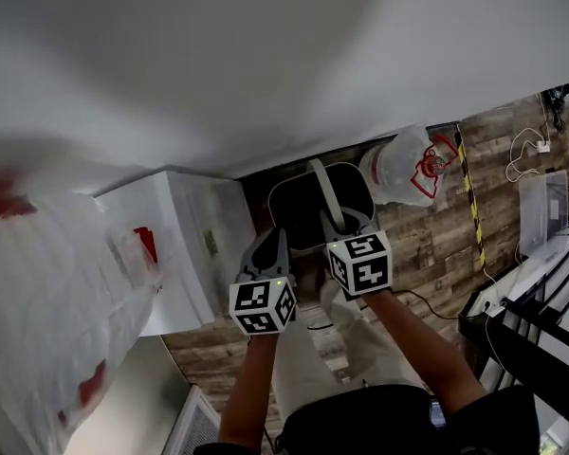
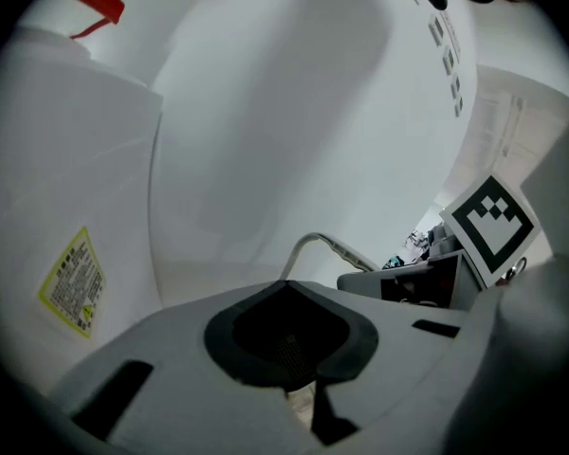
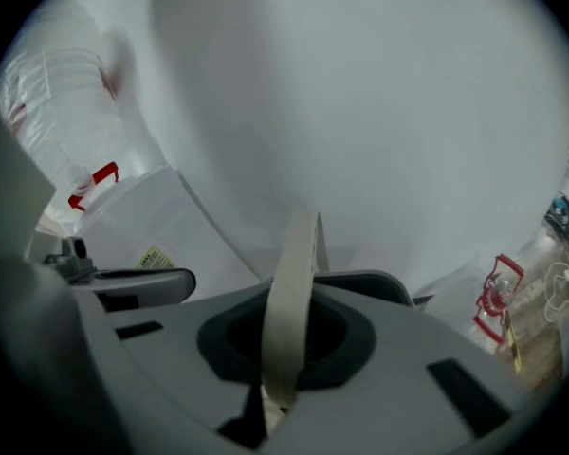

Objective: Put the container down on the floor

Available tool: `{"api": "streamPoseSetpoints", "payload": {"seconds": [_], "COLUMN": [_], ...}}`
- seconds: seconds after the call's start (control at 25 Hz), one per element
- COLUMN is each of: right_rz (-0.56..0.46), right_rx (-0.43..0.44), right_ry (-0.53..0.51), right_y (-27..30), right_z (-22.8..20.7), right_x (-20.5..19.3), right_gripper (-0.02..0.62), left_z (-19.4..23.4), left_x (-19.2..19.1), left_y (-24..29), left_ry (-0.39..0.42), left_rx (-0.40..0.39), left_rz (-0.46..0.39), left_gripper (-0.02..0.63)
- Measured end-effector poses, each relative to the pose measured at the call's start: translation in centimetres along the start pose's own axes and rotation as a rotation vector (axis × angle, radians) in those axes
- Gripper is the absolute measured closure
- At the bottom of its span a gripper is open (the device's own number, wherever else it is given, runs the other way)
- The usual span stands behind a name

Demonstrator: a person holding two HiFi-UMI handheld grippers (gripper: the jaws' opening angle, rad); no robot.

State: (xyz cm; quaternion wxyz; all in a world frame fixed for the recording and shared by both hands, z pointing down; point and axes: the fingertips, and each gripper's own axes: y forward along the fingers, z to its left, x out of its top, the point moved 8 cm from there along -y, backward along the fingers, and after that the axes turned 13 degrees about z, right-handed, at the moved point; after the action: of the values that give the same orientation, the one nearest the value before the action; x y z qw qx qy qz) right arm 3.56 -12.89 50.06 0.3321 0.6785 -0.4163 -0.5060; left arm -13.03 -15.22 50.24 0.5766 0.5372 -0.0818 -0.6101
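The container (image 1: 299,209) is a dark bin with a grey rim, hanging low in front of the white wall, above the wood-look floor (image 1: 427,245). Its cream handle (image 1: 321,190) arches over it. In the right gripper view, my right gripper (image 3: 284,344) is shut on that handle band (image 3: 291,301), which runs up between the jaws. The same gripper (image 1: 339,224) sits over the bin's near rim in the head view. My left gripper (image 1: 268,246) hangs beside it to the left, and its jaws (image 2: 289,349) meet with nothing seen between them. The handle's arch (image 2: 324,244) shows beyond it.
A white box (image 1: 185,235) with a yellow label stands against the wall to the left of the bin. A clear plastic bag (image 1: 47,301) with red print fills the near left. Another bag (image 1: 408,169) lies to the right. Cables and a black rack (image 1: 541,320) are at right.
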Motion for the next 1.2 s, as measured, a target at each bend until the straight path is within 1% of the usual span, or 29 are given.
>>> {"api": "streamPoseSetpoints", "payload": {"seconds": [0.32,0.8,1.2], "right_rz": [0.033,0.081,0.097], "right_rx": [-0.001,-0.007,-0.013], "right_ry": [0.025,0.028,0.036], "right_y": [2.8,6.5,11.3], "right_z": [-1.2,-2.1,-3.5], "right_x": [-1.5,-3.9,-5.7], "right_gripper": [0.565,0.565,0.565], "left_z": [1.2,1.6,4.2], "left_x": [-3.1,-5.5,-8.3], "left_y": [2.8,5.7,8.9], "left_ry": [-0.039,-0.039,-0.067], "left_rx": [-0.014,-0.036,-0.026], "left_rz": [0.042,0.075,0.093], "left_gripper": [0.592,0.592,0.592]}}
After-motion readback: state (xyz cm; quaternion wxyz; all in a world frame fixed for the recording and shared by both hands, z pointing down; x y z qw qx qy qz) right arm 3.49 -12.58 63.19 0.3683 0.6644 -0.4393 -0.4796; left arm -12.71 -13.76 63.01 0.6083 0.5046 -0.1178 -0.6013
